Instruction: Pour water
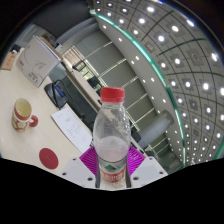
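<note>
A clear plastic water bottle with a red cap and a red and green label stands upright between my fingers. My gripper is shut on the bottle, with the purple pads pressing its lower body from both sides. The bottle looks lifted above the white table. A cream mug with a red handle and red pattern stands on the table far to the left of the bottle. A red disc, like a coaster or lid, lies on the table left of the fingers.
A sheet of paper lies on the table behind the bottle. A black chair and a cardboard box sit beyond the mug. Desks and a ceiling with rows of lights fill the background.
</note>
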The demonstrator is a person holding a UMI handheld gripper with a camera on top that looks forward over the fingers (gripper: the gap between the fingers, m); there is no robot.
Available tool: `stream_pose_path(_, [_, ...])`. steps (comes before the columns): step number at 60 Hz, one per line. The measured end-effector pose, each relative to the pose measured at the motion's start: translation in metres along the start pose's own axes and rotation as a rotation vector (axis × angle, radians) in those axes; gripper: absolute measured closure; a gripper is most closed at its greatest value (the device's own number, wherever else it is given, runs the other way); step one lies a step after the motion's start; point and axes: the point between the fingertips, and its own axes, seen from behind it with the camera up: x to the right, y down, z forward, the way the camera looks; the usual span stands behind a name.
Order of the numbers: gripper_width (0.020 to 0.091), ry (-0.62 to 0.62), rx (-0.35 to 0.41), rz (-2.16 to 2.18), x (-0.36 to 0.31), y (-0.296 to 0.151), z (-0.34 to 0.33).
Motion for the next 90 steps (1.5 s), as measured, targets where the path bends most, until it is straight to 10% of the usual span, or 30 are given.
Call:
stream_pose_path(17, [0.0765, 0.044, 0.148, -0.739, -0.096, -0.097, 0.026])
stream_pose_path(42, [0.0762, 0.046, 0.15, -1.185, -0.145, -0.089, 0.044])
stream_pose_path(75, [0.0757, -0.366, -0.117, 0.526, -0.128, -0.04, 0.039])
stream_pose_path(90, [0.0758, -0.5, -0.106, 0.779, -0.172, -0.002, 0.049])
